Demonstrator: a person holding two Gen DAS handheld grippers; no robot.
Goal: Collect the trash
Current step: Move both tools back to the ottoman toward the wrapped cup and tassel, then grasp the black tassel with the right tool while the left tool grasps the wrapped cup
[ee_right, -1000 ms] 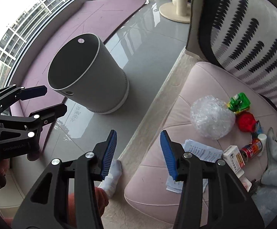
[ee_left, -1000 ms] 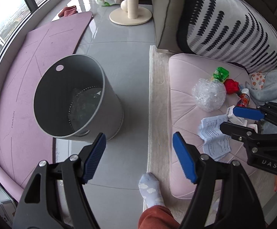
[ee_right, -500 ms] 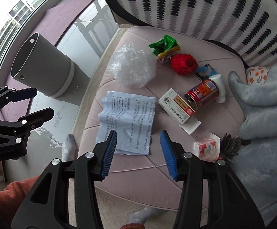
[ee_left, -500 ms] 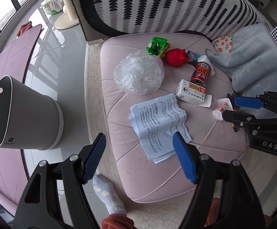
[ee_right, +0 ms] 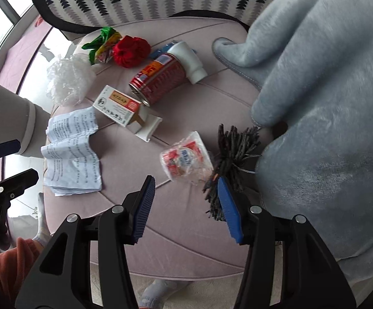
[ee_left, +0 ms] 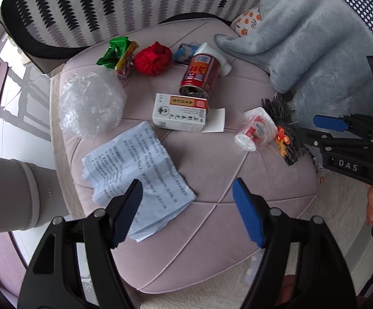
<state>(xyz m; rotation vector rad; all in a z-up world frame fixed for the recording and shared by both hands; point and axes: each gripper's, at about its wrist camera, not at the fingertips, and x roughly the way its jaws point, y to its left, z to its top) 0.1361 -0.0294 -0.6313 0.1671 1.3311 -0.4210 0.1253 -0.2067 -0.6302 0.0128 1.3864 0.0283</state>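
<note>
Left wrist view: the left hand-held gripper (ee_left: 186, 200) hangs with jaws apart and empty over the pink ottoman (ee_left: 212, 231), above the printed paper sheet (ee_left: 135, 164). The right hand-held gripper (ee_left: 315, 128) shows at the edge.

Right wrist view: its jaws are opening, nothing between them, near the crumpled wrapper (ee_right: 183, 159). A grey blanket (ee_right: 328, 103) fills the right side; the bin (ee_right: 3, 118) stands left.

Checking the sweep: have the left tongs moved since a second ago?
Yes. The left tongs swung from over the floor by the bin to above the ottoman.
</note>
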